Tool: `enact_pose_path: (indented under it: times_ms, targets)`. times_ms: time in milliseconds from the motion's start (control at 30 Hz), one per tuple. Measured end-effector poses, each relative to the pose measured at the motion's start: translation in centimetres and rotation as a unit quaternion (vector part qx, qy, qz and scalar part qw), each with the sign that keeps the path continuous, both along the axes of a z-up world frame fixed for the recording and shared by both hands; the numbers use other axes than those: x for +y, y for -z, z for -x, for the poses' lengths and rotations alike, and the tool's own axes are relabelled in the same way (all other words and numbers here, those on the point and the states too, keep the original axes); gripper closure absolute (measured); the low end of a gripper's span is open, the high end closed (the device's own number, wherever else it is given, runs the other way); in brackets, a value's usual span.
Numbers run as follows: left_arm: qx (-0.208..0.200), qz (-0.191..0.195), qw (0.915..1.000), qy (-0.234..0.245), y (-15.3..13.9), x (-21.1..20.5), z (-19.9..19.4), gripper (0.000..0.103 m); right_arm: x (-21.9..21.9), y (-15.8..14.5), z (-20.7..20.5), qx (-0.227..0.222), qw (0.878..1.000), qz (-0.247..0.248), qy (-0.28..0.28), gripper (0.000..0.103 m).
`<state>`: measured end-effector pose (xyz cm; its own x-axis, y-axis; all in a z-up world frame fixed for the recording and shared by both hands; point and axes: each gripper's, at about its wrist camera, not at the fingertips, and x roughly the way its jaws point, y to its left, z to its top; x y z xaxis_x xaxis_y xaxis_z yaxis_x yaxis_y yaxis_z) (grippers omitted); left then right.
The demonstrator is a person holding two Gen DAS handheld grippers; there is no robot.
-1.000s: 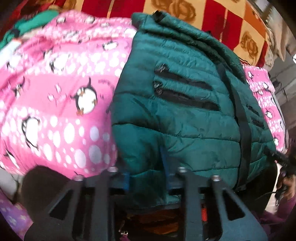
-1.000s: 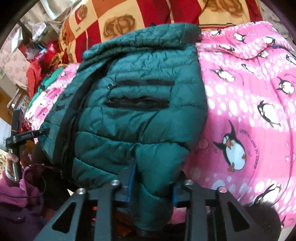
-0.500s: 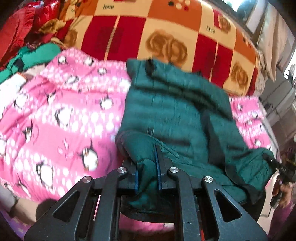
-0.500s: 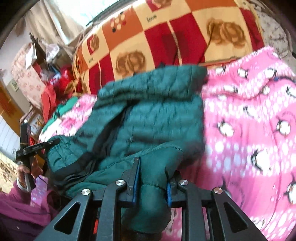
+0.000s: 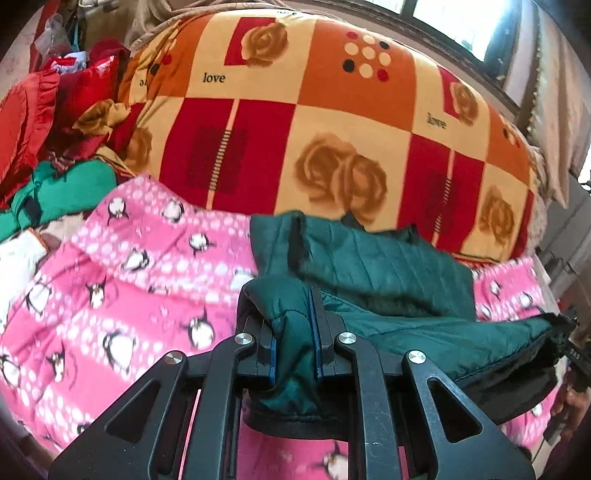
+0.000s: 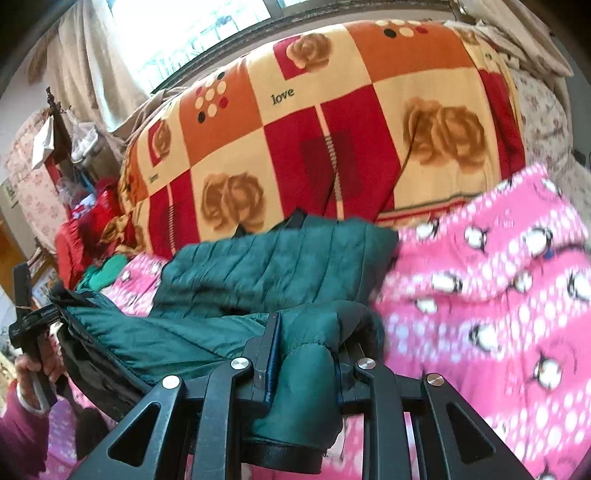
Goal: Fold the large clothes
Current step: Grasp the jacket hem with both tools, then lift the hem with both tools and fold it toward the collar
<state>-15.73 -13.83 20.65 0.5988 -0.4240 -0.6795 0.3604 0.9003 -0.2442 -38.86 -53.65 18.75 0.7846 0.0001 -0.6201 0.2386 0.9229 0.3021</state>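
A dark green quilted jacket [image 5: 388, 273] lies on a pink penguin-print blanket [image 5: 122, 295]. Its near hem is lifted off the bed and doubled over towards the collar end. My left gripper [image 5: 293, 332] is shut on one corner of that hem, a wad of green fabric squeezed between its blue pads. In the right wrist view my right gripper [image 6: 304, 354] is shut on the other hem corner of the jacket [image 6: 273, 266]. The raised edge sags between the two grippers. The jacket's front with the zip pockets is hidden under the fold.
A big red, orange and cream rose-patterned quilt [image 5: 332, 122] is piled behind the jacket. Red and green clothes [image 5: 55, 147] are heaped at the far left. A hand [image 6: 37, 365] holding the other gripper shows at the left edge. A curtained window [image 6: 177, 33] is behind.
Both grippers have risen and moved towards the quilt, carrying the jacket's near hem up and over. The pocketed front, in plain view earlier, is now covered by the fold.
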Motion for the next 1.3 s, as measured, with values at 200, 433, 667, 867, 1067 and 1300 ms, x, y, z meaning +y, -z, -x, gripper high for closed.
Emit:
enact_pose_path:
  times_ms: [200, 433, 667, 867, 1067, 1300]
  targets:
    - [-0.011, -0.018, 0.9995, -0.025, 0.3, -1.9, -3.7, 0.090, -1.9, 0.0, -4.2, 0.007, 1.000, 0.018, 0.024, 0.082]
    - [-0.013, -0.032, 0.9987, -0.037, 0.3, -4.2, -7.5, 0.090, -4.4, 0.3, -8.5, 0.020, 0.999, 0.019, 0.040, 0.082]
    - [0.025, -0.043, 0.9971, -0.057, 2.4, -6.3, -12.5, 0.090, -6.3, 1.8, -13.1, 0.044, 0.998, 0.011, 0.047, 0.082]
    - [0.046, -0.053, 0.9948, -0.074, 5.0, -7.4, -15.0, 0.090, -7.6, 3.8, -16.3, 0.061, 0.997, 0.003, 0.056, 0.082]
    - [0.048, -0.069, 0.9933, -0.078, 6.7, -8.5, -16.2, 0.090, -8.2, 5.8, -18.1, 0.074, 0.995, -0.003, 0.069, 0.082]
    - [0.046, -0.090, 0.9917, -0.080, 8.4, -9.5, -17.0, 0.090, -8.4, 7.9, -19.6, 0.089, 0.992, -0.001, 0.083, 0.082]
